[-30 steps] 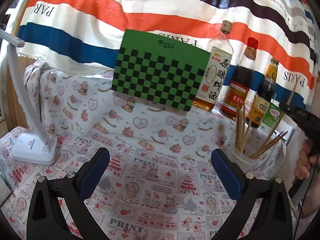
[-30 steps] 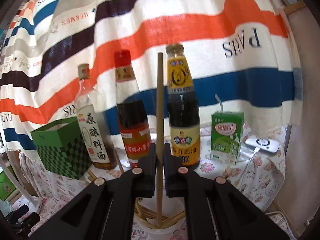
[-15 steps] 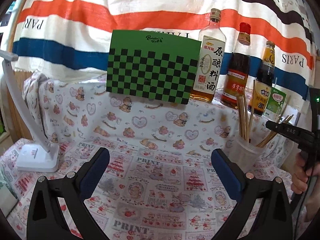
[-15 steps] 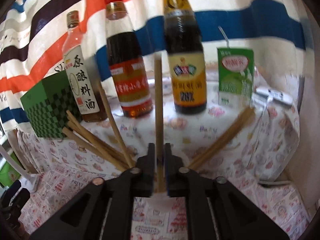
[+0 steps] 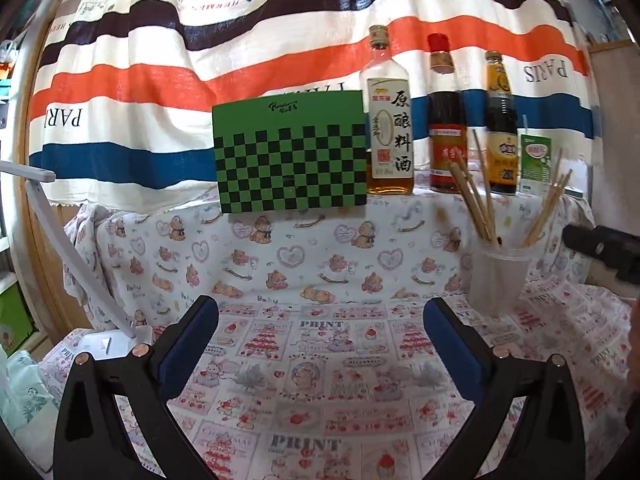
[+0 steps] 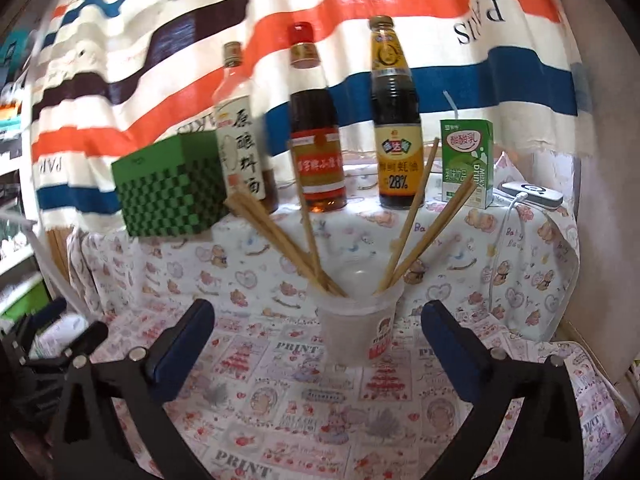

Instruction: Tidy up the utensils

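Observation:
A clear plastic cup (image 6: 356, 320) stands on the printed tablecloth and holds several wooden chopsticks (image 6: 288, 240) fanned left and right. My right gripper (image 6: 316, 332) sits just in front of the cup, its jaws opening wide with nothing between the blue pads. In the left wrist view the same cup (image 5: 498, 276) with its chopsticks (image 5: 476, 196) stands at the right. My left gripper (image 5: 320, 332) is open over bare cloth, well left of the cup. Part of the right gripper's black body (image 5: 604, 246) shows at the right edge there.
Behind the cup stand three sauce bottles (image 6: 320, 128), a green milk carton (image 6: 466, 162) and a green checkered box (image 6: 172, 192). A white lamp base (image 5: 106, 344) sits at the left. A white device with a cable (image 6: 532, 194) lies at the far right. A striped cloth hangs behind.
My right gripper held one chopstick upright, lowered it to the cup and has opened; the chopstick now rests in the cup. The left gripper shifted and rolled level.

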